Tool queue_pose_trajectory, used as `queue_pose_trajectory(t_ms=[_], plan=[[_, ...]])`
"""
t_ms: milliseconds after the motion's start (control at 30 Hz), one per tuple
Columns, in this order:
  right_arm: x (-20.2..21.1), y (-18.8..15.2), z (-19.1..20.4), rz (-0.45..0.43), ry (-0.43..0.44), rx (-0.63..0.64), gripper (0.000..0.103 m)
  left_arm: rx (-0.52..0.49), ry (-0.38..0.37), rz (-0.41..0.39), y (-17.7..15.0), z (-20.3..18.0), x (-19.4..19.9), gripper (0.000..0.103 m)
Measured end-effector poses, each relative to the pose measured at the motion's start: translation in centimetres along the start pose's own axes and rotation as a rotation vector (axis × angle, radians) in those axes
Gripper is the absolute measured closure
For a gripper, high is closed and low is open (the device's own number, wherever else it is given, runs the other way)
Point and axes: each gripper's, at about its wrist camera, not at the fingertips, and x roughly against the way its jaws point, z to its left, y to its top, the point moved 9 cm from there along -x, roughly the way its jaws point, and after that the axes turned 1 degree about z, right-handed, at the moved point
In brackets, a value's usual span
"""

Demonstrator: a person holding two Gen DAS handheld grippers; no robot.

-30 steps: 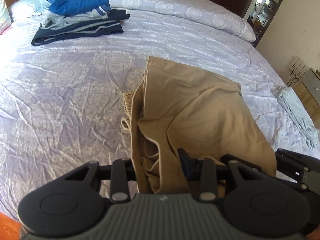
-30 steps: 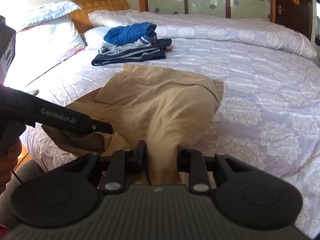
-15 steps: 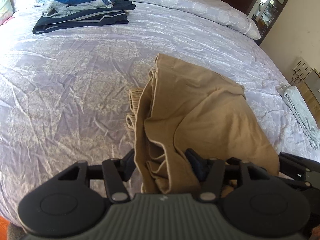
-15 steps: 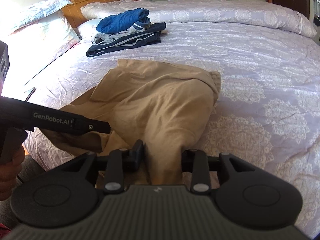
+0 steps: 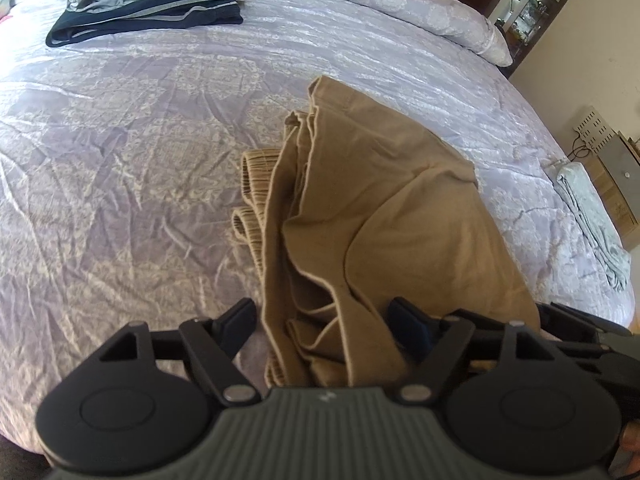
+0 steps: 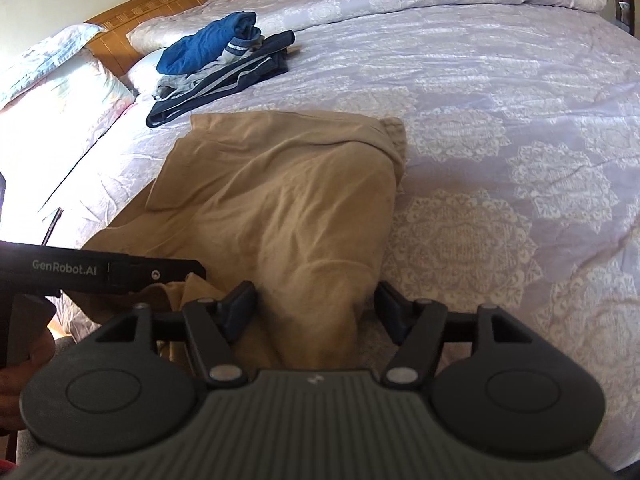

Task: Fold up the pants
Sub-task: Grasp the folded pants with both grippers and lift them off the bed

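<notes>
Your left gripper has its jaws spread wide, with a bunched fold of the tan pants lying loose between the pads; neither pad is pressing the cloth. Your right gripper is spread the same way, a hump of the pants rising between its fingers without being pinched. The pants sit in a rumpled heap at the near edge of the bed, one layer doubled over another, with the ribbed waistband poking out on the side toward the headboard. From the right wrist view you can see your left gripper's arm reaching in just beside the heap. A stack of folded clothes rests well apart near the pillows. A pale cloth hangs at the bed's far side edge.
</notes>
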Motion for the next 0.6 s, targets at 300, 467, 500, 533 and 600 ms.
queue_pose_trajectory(t_ms=[300, 467, 500, 533, 600], plan=[[-0.4, -0.1, -1.2, 0.026, 0.052, -0.068, 0.027, -0.012, -0.043, 0.024, 0.1, -0.2, -0.3, 0.029], [-0.6, -0.2, -0.5, 0.035, 0.089, -0.026, 0.053, -0.032, -0.058, -0.008, -0.2, -0.2, -0.1, 0.047], [-0.5, -0.3, 0.1, 0.047, 0.127, -0.009, 0.062, -0.038, -0.051, -0.016, -0.3, -0.2, 0.0, 0.051], [-0.6, -0.3, 0.5, 0.050, 0.137, -0.006, 0.065, -0.041, -0.049, -0.021, -0.3, -0.3, 0.1, 0.053], [-0.4, -0.1, 1.3, 0.039, 0.123, 0.039, 0.073, -0.012, -0.062, -0.024, 0.0, 0.0, 0.6, 0.064]])
